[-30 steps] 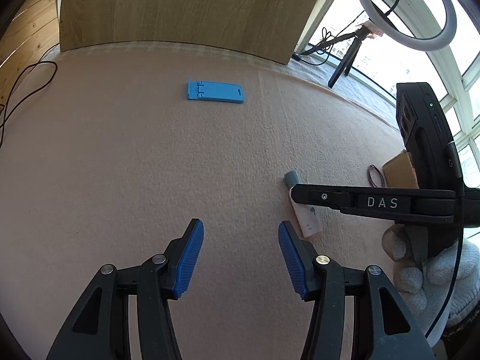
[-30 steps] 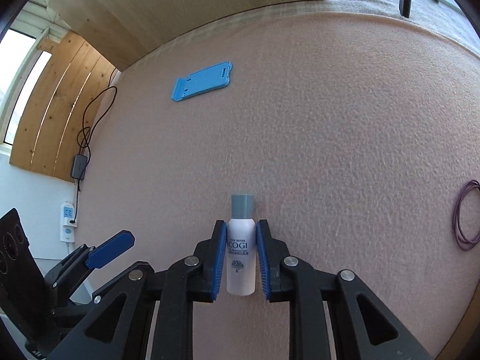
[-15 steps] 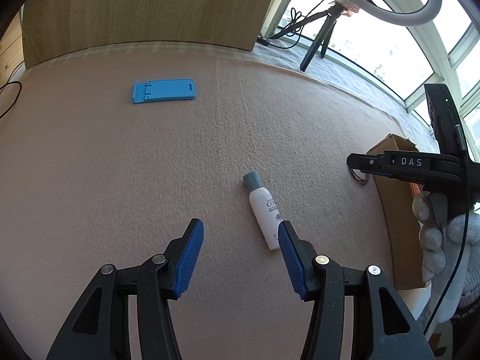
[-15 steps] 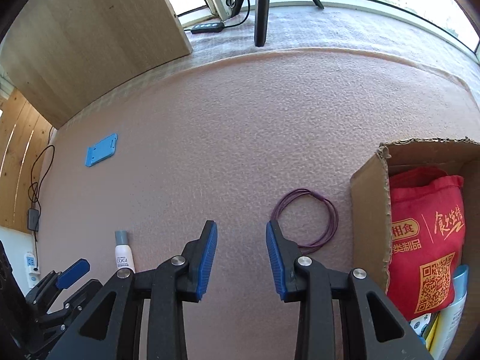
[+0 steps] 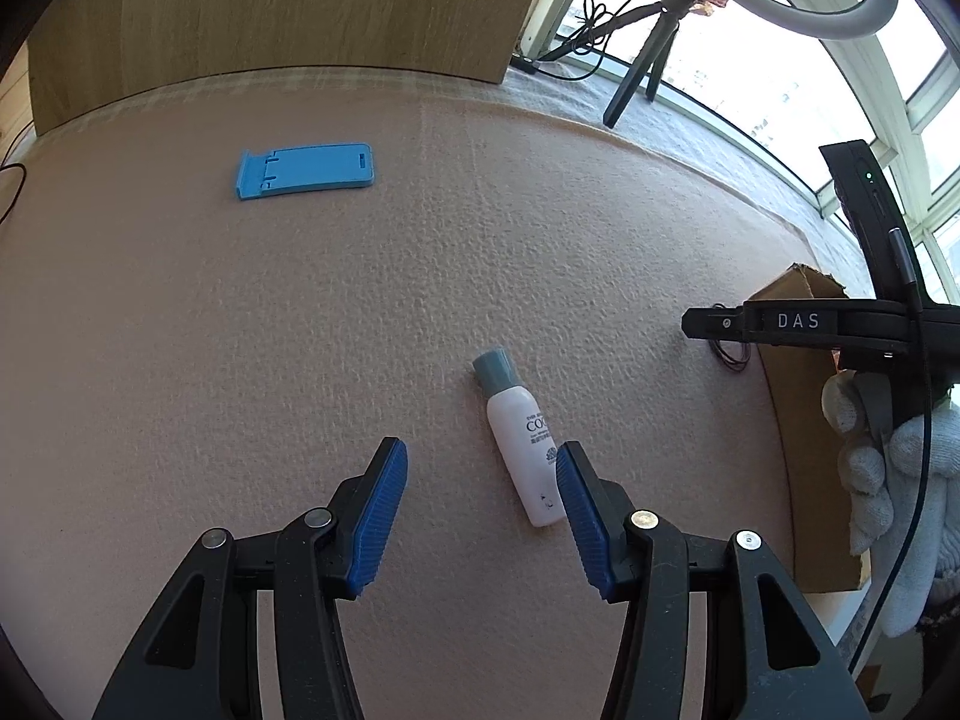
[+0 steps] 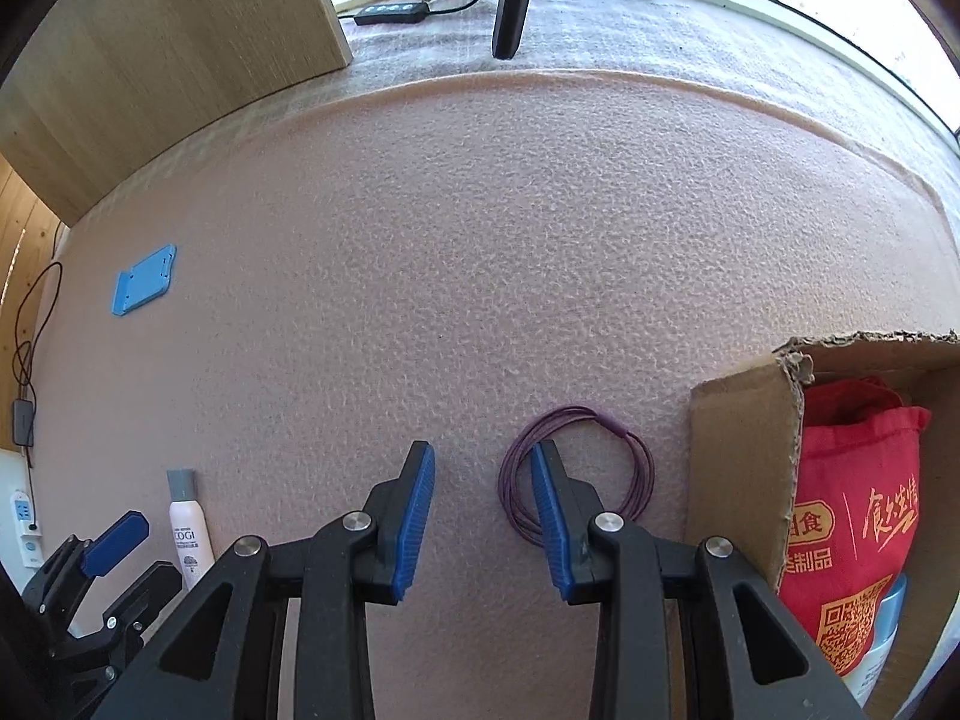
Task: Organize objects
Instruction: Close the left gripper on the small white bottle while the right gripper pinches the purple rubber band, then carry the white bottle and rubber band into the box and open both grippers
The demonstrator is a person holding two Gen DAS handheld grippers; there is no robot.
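Holding the right tool [image 6: 480, 480] spread and empty, low over the pink mat [image 6: 540, 240], with its right-hand pad reaching over the near-left part of the purple cord coil [image 6: 579, 412]. Holding the left tool [image 5: 480, 480] spread and empty too, just short of the small white bottle [image 5: 519, 444].

Risking, judging from this:
- closing on a single strand instead of the whole bundle, since only one edge of the coil is sitting between the pads; likely leaving loops trailing and snagging on the torn flap of the cardboard box [image 6: 738, 456] just right of it;
- pressing too low and dragging the pads across the soft mat;
- nudging the bottle with the right-hand pad of the left tool, since the bottle is lying slanted and off centre, close to that pad; being round, probably rolling away instead of seating.

Looking thin and springy, the coil: several loose purple loops lying flat, near, between tool and box. Looking smooth and rigid, the bottle: white body, grey-blue cap pointing far, lying on its side to the left of the coil. Lying flat well apart at far left, a blue phone stand [image 5: 303, 171]. Already holding a red bag [image 6: 852, 480], the box at right.
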